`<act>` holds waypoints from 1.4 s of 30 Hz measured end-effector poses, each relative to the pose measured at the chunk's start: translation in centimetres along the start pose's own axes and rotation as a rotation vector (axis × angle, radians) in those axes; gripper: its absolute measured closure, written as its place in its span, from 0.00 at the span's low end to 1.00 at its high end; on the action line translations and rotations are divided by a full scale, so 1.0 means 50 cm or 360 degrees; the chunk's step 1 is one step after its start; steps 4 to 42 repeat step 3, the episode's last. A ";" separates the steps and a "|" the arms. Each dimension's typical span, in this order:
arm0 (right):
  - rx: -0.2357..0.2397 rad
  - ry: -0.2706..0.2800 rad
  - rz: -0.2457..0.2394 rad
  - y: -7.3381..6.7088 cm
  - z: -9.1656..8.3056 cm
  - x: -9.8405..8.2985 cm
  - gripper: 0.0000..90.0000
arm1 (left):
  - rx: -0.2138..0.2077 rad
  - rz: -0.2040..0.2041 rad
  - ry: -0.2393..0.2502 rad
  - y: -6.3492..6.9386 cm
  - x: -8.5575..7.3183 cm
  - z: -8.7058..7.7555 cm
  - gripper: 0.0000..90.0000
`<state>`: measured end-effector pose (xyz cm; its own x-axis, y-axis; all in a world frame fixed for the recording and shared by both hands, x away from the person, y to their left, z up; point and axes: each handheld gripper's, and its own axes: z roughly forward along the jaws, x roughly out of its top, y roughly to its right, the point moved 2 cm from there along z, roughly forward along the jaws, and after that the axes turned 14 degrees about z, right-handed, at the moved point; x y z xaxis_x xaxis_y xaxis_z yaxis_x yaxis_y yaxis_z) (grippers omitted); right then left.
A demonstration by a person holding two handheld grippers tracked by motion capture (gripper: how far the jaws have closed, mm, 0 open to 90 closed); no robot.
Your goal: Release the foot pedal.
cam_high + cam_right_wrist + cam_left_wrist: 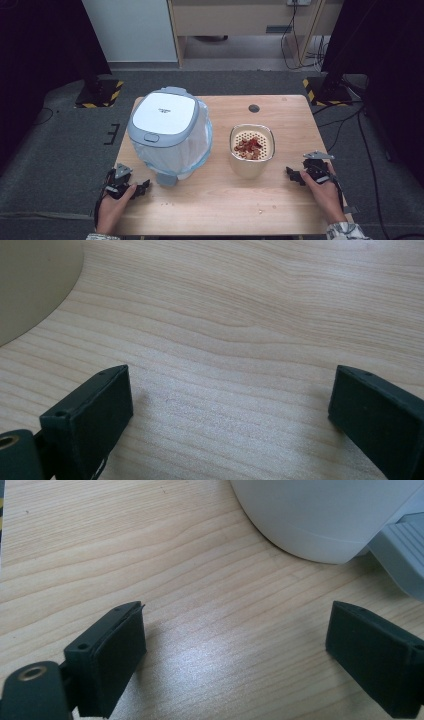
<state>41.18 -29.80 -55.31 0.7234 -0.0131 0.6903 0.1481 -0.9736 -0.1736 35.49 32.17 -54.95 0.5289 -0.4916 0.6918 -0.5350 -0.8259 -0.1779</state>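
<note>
High view, bench: a light wooden bench (215,200) carries two things, with a few crumbs (260,211) scattered on the bare wood near the front edge.
High view, left hand-held gripper: the left hand-held gripper (142,186) lies low at the front left corner, held in the person's left hand (114,206), pointing toward the middle of the bench.
High view, waste bin: a small lidded waste bin (167,131) with a clear liner bag stands just beyond and to the inner side of the left hand-held gripper, its grey foot tab near the tips.
High view, right hand-held gripper: the right hand-held gripper (292,174) sits at the front right, in the right hand (325,192), aimed inward.
High view, strainer bowl: a cream bowl with a perforated insert (252,150) holding reddish-brown scraps stands just inward of the right hand-held gripper, apart from it.
Left gripper view, state: jaws spread wide over bare wood, nothing between them; the bin's white base (320,515) is ahead, its grey tab (402,552) ahead on the right.
Right gripper view, state: jaws spread wide over bare wood, holding nothing; the bowl's cream wall (30,285) curves in ahead on the left.
</note>
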 end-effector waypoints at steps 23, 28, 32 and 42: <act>-0.0001 -0.0004 0.0003 -0.001 0.001 0.001 0.04 | -0.0003 0.0003 -0.0003 0.000 0.001 0.001 0.07; -0.0001 -0.0004 0.0003 -0.001 0.001 0.001 0.04 | -0.0003 0.0003 -0.0003 0.000 0.001 0.001 0.07; -0.0001 -0.0004 0.0003 -0.001 0.001 0.001 0.04 | -0.0003 0.0003 -0.0003 0.000 0.001 0.001 0.07; -0.0001 -0.0004 0.0003 -0.001 0.001 0.001 0.04 | -0.0003 0.0003 -0.0003 0.000 0.001 0.001 0.07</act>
